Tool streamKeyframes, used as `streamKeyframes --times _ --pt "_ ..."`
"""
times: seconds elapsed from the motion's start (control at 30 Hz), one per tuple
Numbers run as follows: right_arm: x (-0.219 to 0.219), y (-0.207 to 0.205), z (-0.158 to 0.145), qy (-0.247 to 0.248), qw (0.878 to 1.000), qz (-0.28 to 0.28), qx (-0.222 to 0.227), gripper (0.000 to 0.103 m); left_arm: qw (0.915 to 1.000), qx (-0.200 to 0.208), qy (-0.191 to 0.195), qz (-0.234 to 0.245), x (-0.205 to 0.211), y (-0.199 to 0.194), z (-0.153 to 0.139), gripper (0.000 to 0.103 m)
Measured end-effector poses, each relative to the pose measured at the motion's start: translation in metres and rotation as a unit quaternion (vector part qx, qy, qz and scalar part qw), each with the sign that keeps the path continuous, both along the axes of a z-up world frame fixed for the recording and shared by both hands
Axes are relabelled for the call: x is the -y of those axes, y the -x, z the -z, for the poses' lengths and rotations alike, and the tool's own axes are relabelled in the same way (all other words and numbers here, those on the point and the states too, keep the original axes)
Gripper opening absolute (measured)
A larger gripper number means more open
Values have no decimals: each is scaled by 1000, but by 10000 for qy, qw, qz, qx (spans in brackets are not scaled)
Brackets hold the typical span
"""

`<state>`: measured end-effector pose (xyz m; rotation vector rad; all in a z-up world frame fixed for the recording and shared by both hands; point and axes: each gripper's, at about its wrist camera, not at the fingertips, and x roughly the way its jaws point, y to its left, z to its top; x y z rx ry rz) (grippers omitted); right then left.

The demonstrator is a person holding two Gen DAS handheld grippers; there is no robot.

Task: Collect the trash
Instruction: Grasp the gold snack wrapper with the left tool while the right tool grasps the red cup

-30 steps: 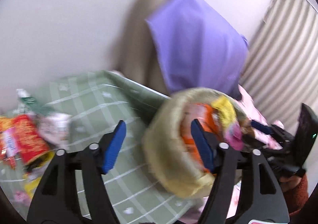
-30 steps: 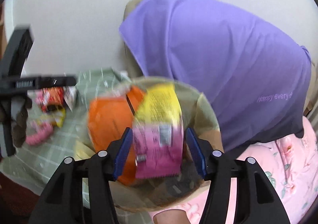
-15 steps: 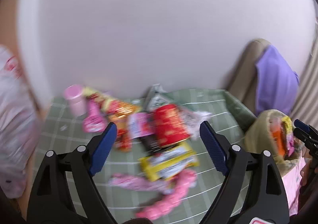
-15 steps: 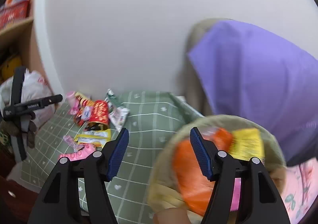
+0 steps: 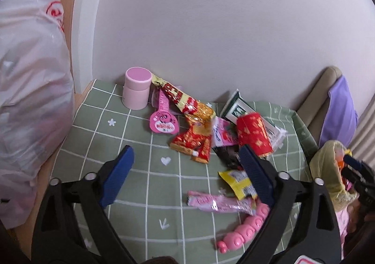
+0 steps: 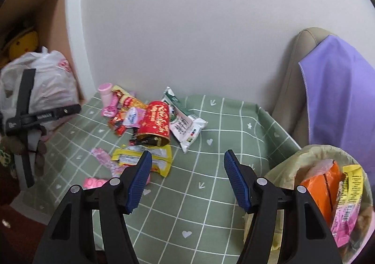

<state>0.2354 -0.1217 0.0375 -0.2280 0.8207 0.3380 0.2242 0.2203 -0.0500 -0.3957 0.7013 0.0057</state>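
Trash (image 5: pixel 211 139) lies heaped on the green checked cloth (image 6: pixel 211 193) against the wall, both grippers wide apart and empty.

The left gripper (image 5: pixel 187 170) tilts down over the cloth, its right finger (image 5: pixel 255 170) in front of the yellow wrapper (image 5: pixel 236 182), with the red can (image 5: pixel 254 134) on its side just beyond. The right gripper (image 6: pixel 185 177) hovers level above bare cloth beside the heap, holding nothing; its left finger (image 6: pixel 139 182) overlaps the yellow wrapper in view. The bin (image 6: pixel 302 158), lined with a yellowish bag and holding an orange packet (image 6: pixel 325 191), sits at the cloth's right edge, below the purple cloth (image 6: pixel 339 90) draped on a chair.
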Motion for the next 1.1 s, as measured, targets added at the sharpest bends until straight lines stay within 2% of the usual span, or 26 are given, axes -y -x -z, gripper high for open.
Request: streamKeyframes --times 0.13,0.23,0.33,0.37,0.4,0.43,0.47,0.5,0.53,0.6,0.7,0.87,0.93,1.03,1.07,1.1 --pt "-2 1 5 68 9999 130 -86 61 9998 -137 70 -85 -13 -39 12 89" --pt "0 -1 12 231 9991 228 -261 60 9993 -336 -60 -177 -18 -78 28 88" --pt "2 -6 16 351 9983 288 -377 60 9971 -666 -228 -276 -20 -109 48 76" --pt "3 -9 17 364 9980 300 -423 60 9956 -831 -267 -331 -21 -117 57 67" --pt "5 -12 18 358 9979 299 -450 61 9942 -980 -253 -365 -22 -124 64 52" --pt "5 -15 19 349 9978 289 -474 60 9933 -1036 -252 -442 -23 -126 69 50" --pt "5 -20 21 337 9978 268 -498 61 9935 -991 -292 -474 -23 -125 67 37" --pt "5 -23 21 322 9979 251 -510 61 9935 -1015 -256 -451 -23 -125 66 20" --pt "5 -27 23 288 9979 225 -533 60 9939 -1015 -62 -417 -25 -120 64 16" --pt "2 -38 27 202 9978 143 -614 61 9951 -914 65 -384 -25 -107 56 9" --pt "-10 -58 36 110 9975 -91 -692 60 9963 -834 -39 -207 -17 -85 46 7" --pt "-47 -92 54 -159 9950 -550 -820 60 9958 -907 84 66 -7 -44 40 7" --pt "-64 -103 60 -188 9941 -689 -816 60 9949 -979 213 70 -5 -31 38 7" --pt "-93 -125 73 -152 9923 -892 -846 60 9943 -1034 211 164 -5 -20 37 7" --pt "-103 -134 80 -72 9918 -938 -864 60 9944 -1026 188 174 -6 -14 38 10" --pt "-109 -140 84 20 9917 -944 -873 60 9944 -1024 180 181 -7 -11 38 18"
